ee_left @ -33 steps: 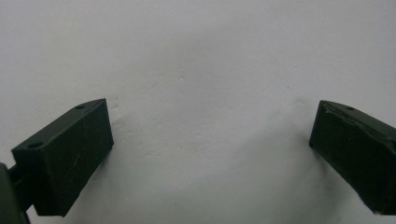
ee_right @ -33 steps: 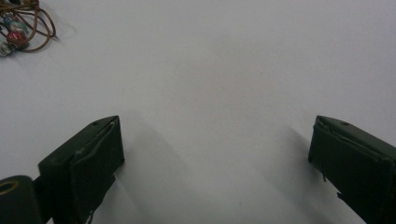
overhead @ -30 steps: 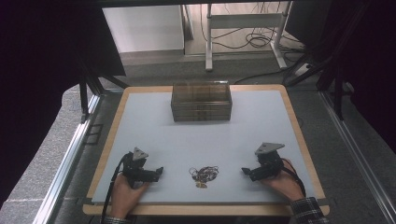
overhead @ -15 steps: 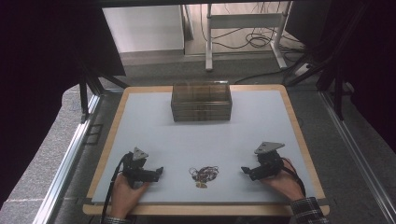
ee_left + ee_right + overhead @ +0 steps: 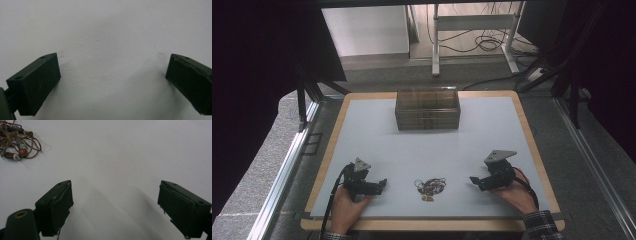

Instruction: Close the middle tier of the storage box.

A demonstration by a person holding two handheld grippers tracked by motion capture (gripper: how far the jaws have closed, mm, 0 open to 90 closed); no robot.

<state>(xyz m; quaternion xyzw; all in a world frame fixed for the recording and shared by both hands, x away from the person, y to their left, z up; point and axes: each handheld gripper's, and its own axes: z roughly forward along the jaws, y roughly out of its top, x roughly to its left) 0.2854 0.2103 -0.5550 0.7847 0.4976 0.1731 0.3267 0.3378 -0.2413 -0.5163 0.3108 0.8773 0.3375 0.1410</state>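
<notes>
A tangled beaded cord (image 5: 430, 186) is lying near the table's (image 5: 362, 130) front edge, between both grippers. Left gripper (image 5: 381, 185) and right gripper (image 5: 473, 180) are sitting wide open, a brown box (image 5: 427, 109) sitting farther back.

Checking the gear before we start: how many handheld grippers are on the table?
2: the left gripper at the near left and the right gripper at the near right, a beaded cord lying between them.
</notes>
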